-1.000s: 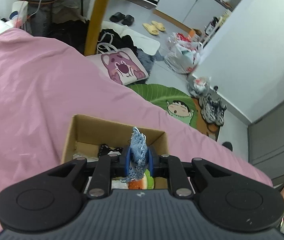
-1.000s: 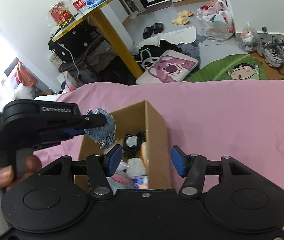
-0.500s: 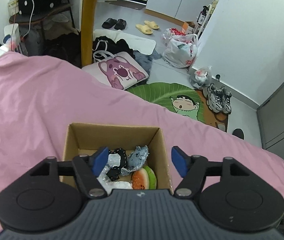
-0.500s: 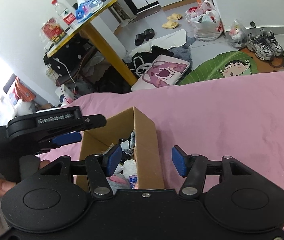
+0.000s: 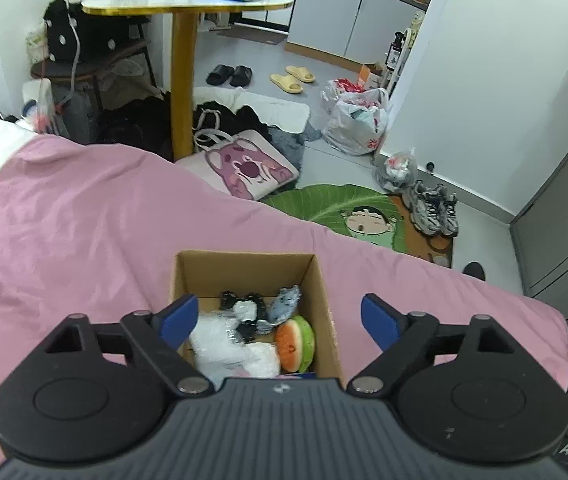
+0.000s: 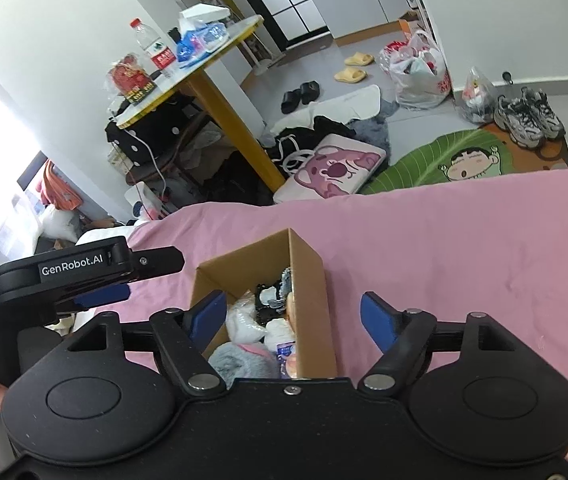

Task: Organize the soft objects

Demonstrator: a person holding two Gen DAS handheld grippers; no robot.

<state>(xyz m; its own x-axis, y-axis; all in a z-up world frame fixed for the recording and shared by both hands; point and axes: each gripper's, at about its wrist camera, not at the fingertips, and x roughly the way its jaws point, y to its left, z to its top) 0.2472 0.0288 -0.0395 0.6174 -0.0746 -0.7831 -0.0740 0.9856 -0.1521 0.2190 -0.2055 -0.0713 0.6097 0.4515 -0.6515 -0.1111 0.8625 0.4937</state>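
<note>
Both tongs hang over the bed, spread wide and holding nothing. The left tongs point(image 5: 280, 318) sit just above the near end of the cardboard box point(image 5: 244, 266), which stands on the pink bedsheet point(image 5: 84, 232); the right tongs point(image 6: 293, 318) hover at the box's right wall. Inside the box lie the soft things: a small blue denim piece point(image 5: 284, 300) by the right wall, a watermelon-slice toy point(image 5: 293, 344) in front of it, a black-and-white item point(image 5: 244, 308) in the middle, and white fluffy stuff point(image 5: 220, 344) toward the left. From the right-hand view a grey plush point(image 6: 240, 364) also shows at the near end.

I can see no loose soft item on the sheet around the box, so this looks like the pause between placing and fetching. To do it well, I would lift both tongs straight up, clear of the cardboard walls, so the light box is not nudged or tipped on the soft bedding, then look over the bed before reaching anywhere.
</note>
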